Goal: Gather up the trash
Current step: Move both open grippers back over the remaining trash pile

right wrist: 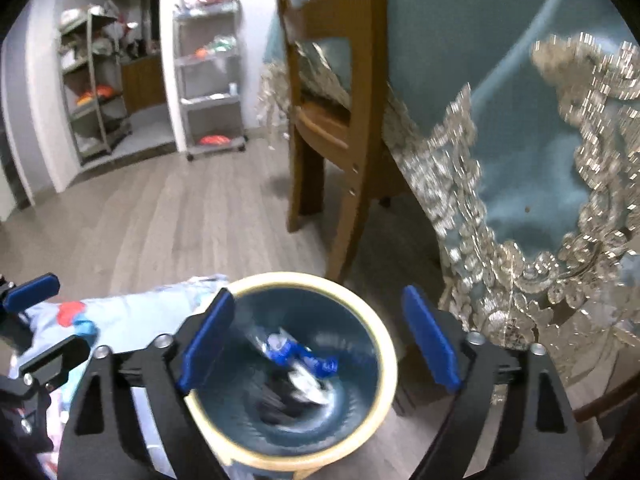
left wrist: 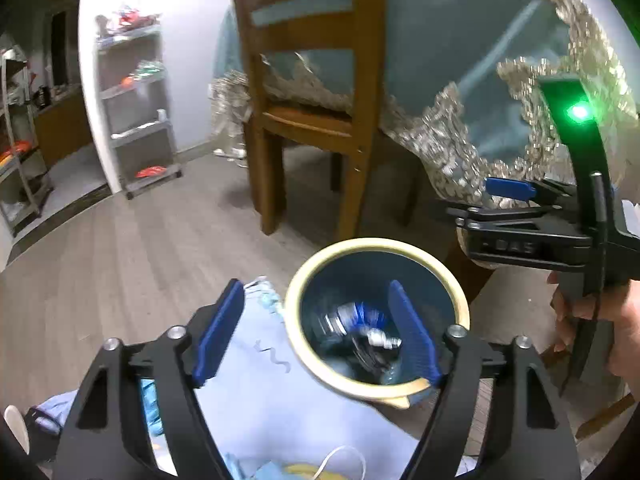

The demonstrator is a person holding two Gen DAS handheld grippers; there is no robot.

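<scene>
We hold both grippers above the round bin (right wrist: 296, 376) on the wood floor (right wrist: 160, 216), just in front of the wooden chair (right wrist: 340, 120). Left gripper (left wrist: 316, 332) and right gripper (right wrist: 320, 340) both have jaws spread apart, empty. A crumpled blue-and-silver wrapper (right wrist: 300, 364) lies inside the bin.

We see a bin (right wrist: 296, 376) with a dark teal inside and a cream rim, holding a blue and silver wrapper (right wrist: 304, 364). Both the left tool (left wrist: 316, 332) and the right tool (right wrist: 316, 344) are black with blue pads. The chair (left wrist: 308, 92) is brown wood, the tablecloth (right wrist: 520, 92) teal with silvery lace edging, the floor (left wrist: 132, 248) grey-brown planks, and the cloth (left wrist: 276, 404) pale blue.
</scene>
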